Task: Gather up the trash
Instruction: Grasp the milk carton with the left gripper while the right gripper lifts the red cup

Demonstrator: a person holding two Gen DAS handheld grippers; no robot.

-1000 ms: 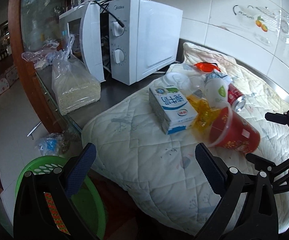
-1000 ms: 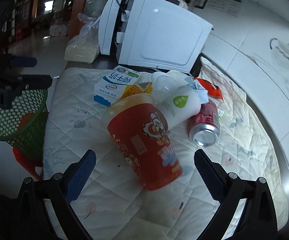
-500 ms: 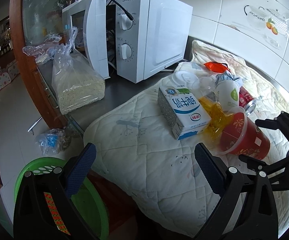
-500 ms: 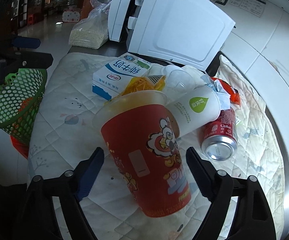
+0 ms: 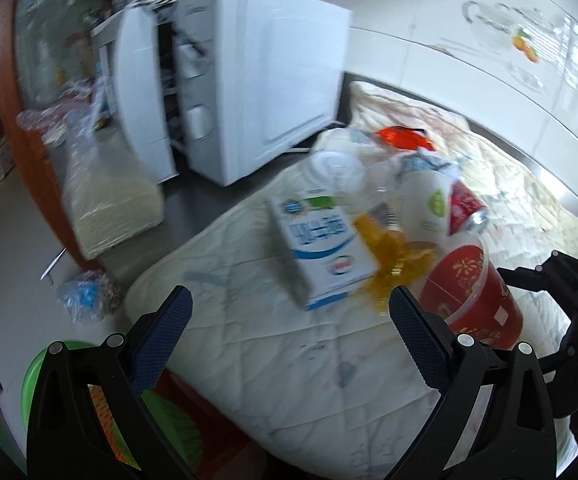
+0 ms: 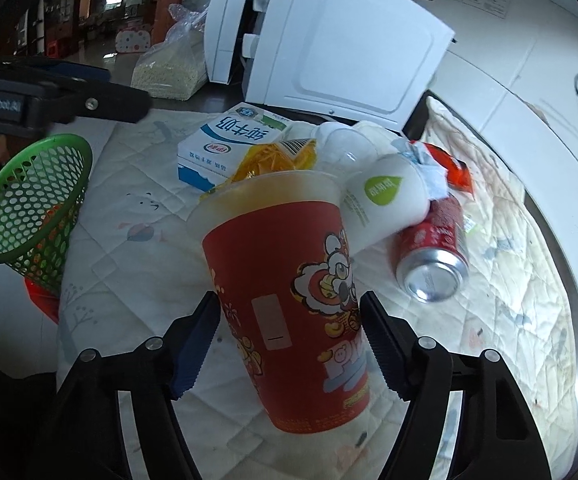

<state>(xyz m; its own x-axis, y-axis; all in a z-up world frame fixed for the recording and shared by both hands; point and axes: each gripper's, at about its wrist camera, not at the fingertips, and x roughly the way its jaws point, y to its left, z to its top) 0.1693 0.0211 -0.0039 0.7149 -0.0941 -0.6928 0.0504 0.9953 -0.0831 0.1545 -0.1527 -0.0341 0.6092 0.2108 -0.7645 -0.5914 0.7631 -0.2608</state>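
A pile of trash lies on a white quilted pad (image 6: 129, 216). A big red cup (image 6: 289, 304) lies on its side, and my right gripper (image 6: 289, 332) has its two pads pressed on the cup's sides. Behind it lie a blue-white milk carton (image 6: 229, 144), a yellow wrapper (image 6: 277, 160), a white cup with a green logo (image 6: 385, 200) and a red soda can (image 6: 433, 256). My left gripper (image 5: 285, 324) is open and empty over the pad's front edge, short of the carton (image 5: 321, 248). A green mesh basket (image 6: 29, 204) sits below to the left.
A white microwave (image 5: 249, 80) with its door open stands at the back on the dark counter. A clear bag of grain (image 5: 113, 200) leans beside it. An orange wrapper (image 5: 405, 138) lies behind the pile. A tiled wall (image 6: 529, 80) runs along the right.
My right gripper has moved forward and its jaws have narrowed onto the red cup. My left gripper has swung toward the pile, blurring its view.
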